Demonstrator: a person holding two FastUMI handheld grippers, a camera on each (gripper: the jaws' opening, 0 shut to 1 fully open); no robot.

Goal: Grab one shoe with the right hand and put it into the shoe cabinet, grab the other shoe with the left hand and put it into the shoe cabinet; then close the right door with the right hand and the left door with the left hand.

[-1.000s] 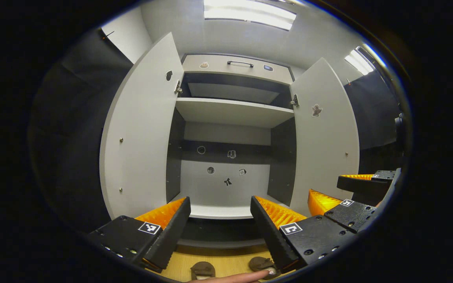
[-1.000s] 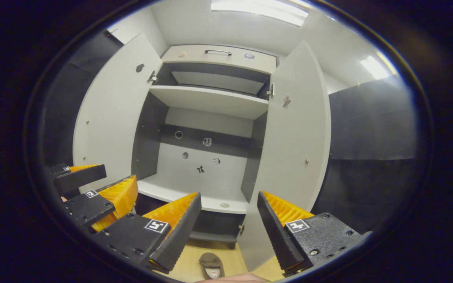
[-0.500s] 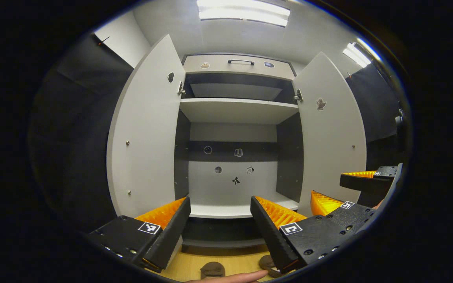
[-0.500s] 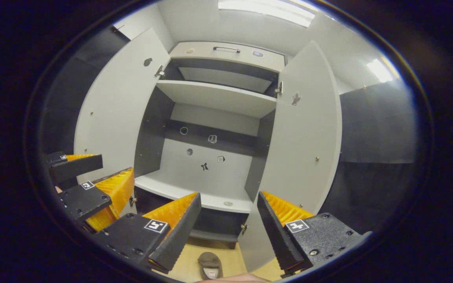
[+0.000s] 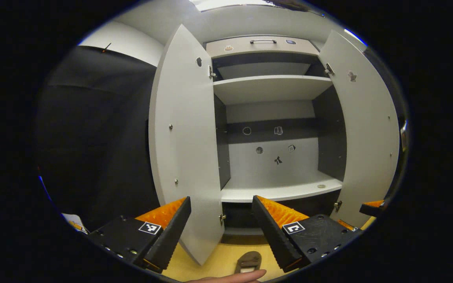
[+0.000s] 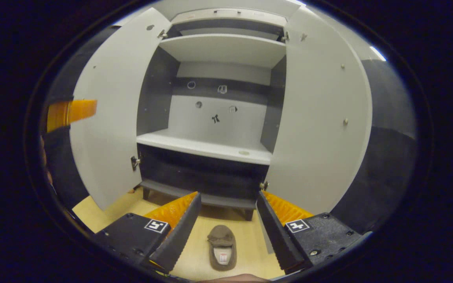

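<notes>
Hovering spread and empty, right gripper directly above brown slipper on wooden floor, toe toward shoe cabinet; left gripper likewise unclenched, farther off.

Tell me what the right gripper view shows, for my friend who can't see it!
The right gripper is open above a brown shoe lying on the wooden floor. Ahead stands a white shoe cabinet, both doors open.
</notes>
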